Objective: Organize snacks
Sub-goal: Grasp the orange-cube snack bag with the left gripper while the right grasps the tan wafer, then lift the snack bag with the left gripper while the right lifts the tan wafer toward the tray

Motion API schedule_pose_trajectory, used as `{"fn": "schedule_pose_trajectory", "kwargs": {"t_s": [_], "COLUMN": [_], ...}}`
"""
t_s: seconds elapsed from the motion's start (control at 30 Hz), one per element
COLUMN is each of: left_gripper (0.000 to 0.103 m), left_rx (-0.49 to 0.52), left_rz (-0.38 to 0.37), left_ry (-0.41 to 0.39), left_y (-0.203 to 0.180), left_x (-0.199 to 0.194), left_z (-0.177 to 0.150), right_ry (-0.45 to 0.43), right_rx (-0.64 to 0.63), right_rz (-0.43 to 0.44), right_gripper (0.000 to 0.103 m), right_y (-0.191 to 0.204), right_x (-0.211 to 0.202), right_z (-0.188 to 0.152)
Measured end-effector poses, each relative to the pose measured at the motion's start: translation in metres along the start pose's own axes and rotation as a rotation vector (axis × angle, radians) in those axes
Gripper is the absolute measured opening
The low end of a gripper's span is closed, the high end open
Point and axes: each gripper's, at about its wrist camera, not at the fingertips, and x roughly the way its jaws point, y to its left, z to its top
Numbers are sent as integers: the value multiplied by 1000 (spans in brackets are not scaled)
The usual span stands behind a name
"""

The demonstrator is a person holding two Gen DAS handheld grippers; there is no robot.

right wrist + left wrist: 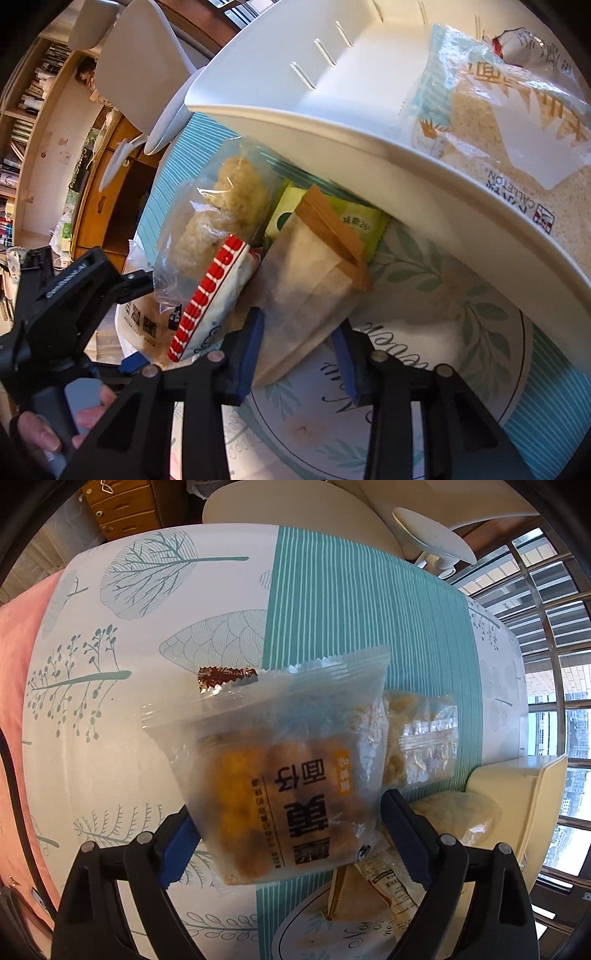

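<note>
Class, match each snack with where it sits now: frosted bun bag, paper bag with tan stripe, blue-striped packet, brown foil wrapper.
Things:
1. frosted bun bag
2. paper bag with tan stripe
3. blue-striped packet
4. brown foil wrapper

Places:
A. inside the white bin
B. between the jaws of the left gripper
C. on the tablecloth, behind the bun bag
D. between the jaws of the right gripper

Pairs: 1-B, 2-D, 3-A, 4-C

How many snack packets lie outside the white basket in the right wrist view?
5: a clear bag of puffed cakes, a red-edged packet below it, a green packet against the basket, a brown paper packet overlapping it, and a frosted bag lower left. Others may hide underneath.
</note>
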Motion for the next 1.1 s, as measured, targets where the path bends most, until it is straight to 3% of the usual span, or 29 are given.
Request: {"fn": "schedule_pose_trajectory", "kwargs": {"t_s": [0.2, 0.63, 1.1], "left_gripper": [91, 73, 72], "left_rx": [-10, -20, 0], "left_rz": [8, -6, 37], "left_ry": [-16, 9, 63], "left_y": [-2, 12, 40], "left_x": [9, 7, -21], "left_z": [7, 7, -45], "right_ry": [-5, 40, 98], "right_rx": [-50, -116, -191], "right_rz": [52, 113, 80], "right_gripper": [24, 17, 12], "right_y": [4, 17, 21], "right_x": [-9, -18, -43], "right_z": [3, 4, -15]}}
